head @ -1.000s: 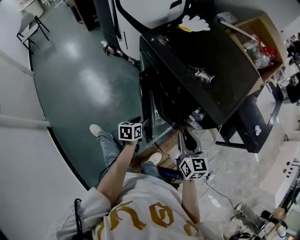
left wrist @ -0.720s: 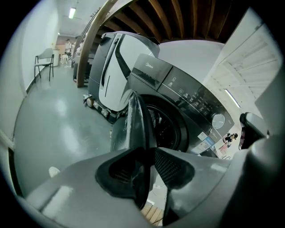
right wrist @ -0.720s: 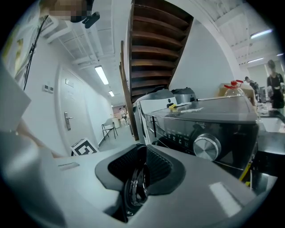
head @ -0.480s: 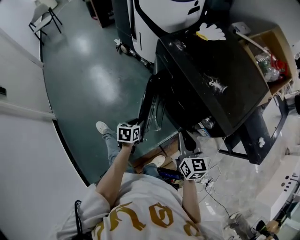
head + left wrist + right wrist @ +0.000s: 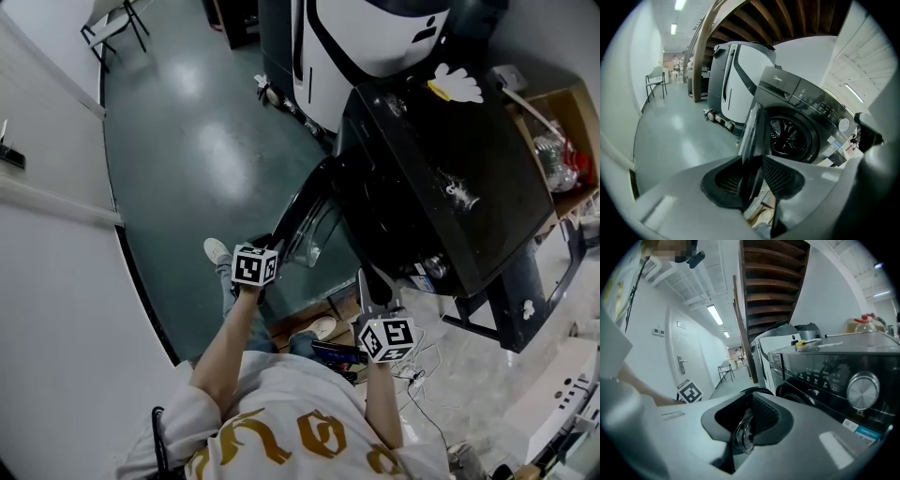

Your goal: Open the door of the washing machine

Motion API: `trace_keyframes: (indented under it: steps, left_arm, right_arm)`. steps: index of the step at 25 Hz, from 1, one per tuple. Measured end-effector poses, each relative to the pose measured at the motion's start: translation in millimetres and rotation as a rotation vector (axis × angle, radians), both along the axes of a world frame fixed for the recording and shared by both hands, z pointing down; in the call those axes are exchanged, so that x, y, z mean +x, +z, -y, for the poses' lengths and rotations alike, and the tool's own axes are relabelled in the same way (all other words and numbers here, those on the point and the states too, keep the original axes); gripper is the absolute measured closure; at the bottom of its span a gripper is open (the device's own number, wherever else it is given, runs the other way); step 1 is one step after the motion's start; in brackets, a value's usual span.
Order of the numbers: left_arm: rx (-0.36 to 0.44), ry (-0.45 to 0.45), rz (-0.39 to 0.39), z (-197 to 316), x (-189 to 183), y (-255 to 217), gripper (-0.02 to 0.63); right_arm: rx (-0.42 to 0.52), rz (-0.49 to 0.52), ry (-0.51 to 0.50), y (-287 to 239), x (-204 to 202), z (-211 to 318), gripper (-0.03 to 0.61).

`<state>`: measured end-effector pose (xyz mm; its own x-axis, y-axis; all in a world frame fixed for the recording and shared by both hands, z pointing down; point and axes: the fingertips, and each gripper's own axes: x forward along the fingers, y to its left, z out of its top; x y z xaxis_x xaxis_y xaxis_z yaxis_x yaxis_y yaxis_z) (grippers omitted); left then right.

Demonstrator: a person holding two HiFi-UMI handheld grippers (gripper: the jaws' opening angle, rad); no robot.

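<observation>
The black washing machine (image 5: pixel 450 187) stands at the right of the head view, and its round door (image 5: pixel 305 211) is swung out from the front. My left gripper (image 5: pixel 271 247) is shut on the door's outer rim. In the left gripper view the door (image 5: pixel 754 126) runs edge-on between the jaws of the left gripper (image 5: pixel 755 160), with the open drum (image 5: pixel 787 136) behind it. My right gripper (image 5: pixel 367 281) hangs by the machine's front right corner, shut with nothing held. In the right gripper view the right gripper (image 5: pixel 751 397) sits before the control panel and dial (image 5: pixel 862 390); the door's glass (image 5: pixel 743 432) shows below its tips.
A large white appliance (image 5: pixel 375 37) stands behind the washer. A cardboard box (image 5: pixel 562 141) of bottles sits at its right, and a white glove (image 5: pixel 457 82) lies on top. Cables (image 5: pixel 412 361) trail on the floor by the person's feet. A chair (image 5: pixel 112 19) stands far left.
The door has swung further out from the washer's front, with my left gripper still shut on its rim. The right gripper has hardly moved.
</observation>
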<state>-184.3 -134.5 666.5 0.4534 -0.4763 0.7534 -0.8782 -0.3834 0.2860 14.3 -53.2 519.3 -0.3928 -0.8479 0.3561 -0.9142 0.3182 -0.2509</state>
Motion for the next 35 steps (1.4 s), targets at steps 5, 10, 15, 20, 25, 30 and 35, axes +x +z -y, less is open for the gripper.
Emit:
trace_keyframes:
  steps: [5, 10, 15, 20, 25, 30, 35]
  left_arm:
    - [0.035, 0.023, 0.058, 12, -21, -2, 0.480]
    - [0.039, 0.002, 0.068, 25, -41, -2, 0.477]
    - [0.058, -0.022, 0.084, 39, -61, -4, 0.471]
    - [0.074, -0.032, 0.117, 54, -80, -5, 0.463]
    - [0.103, -0.046, 0.152, 74, -99, -6, 0.454]
    - [0.126, -0.056, 0.189, 92, -114, -6, 0.449]
    - [0.146, -0.069, 0.200, 103, -124, -8, 0.448]
  right_arm:
    - [-0.012, 0.007, -0.047, 4, -21, 11, 0.531]
    - [-0.034, 0.014, -0.085, 10, -38, 19, 0.532]
    - [-0.045, 0.012, -0.105, 13, -49, 23, 0.532]
    - [-0.058, 0.002, -0.114, 15, -51, 23, 0.532]
    - [-0.070, -0.003, -0.110, 17, -49, 21, 0.534]
    - [-0.085, -0.006, -0.108, 22, -49, 15, 0.534]
    - [-0.081, -0.007, -0.110, 22, -50, 16, 0.534]
